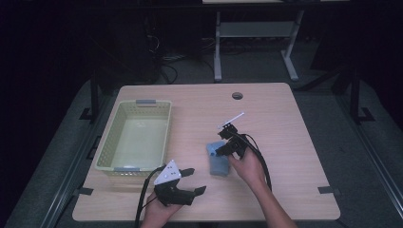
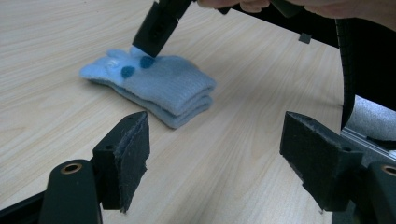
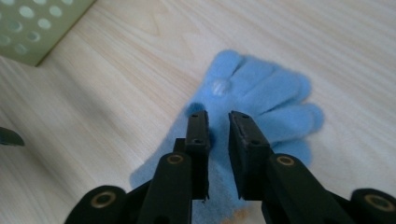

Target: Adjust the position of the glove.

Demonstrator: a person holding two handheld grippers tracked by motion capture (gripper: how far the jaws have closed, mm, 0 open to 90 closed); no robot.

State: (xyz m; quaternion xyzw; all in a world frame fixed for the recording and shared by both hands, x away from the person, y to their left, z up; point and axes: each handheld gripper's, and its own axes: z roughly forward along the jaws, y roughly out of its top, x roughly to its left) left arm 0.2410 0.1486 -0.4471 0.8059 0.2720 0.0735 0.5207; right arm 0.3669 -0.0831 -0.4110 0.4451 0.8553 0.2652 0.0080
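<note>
Nearest the person, the left tongs [image 1: 192, 180] hover low over the front edge of the bench [image 1: 294, 142], jaws spread wide with nothing between them, pointing toward the glove. Just beyond, the folded blue glove [image 1: 217, 159] lies flat on the bench, near its middle and well apart from the basket. The right tongs [image 3: 218, 122] press down on it, jaws drawn nearly together with only a narrow slit between the pads; they look pinched on a bit of the knit, though how much fabric is caught is hard to tell. Farther left stands the pale green basket [image 1: 110, 142], empty. The step in hand seems to be picking up the glove. Next would come a straight lift, then a carry over to the basket, provided the pinch holds.
</note>
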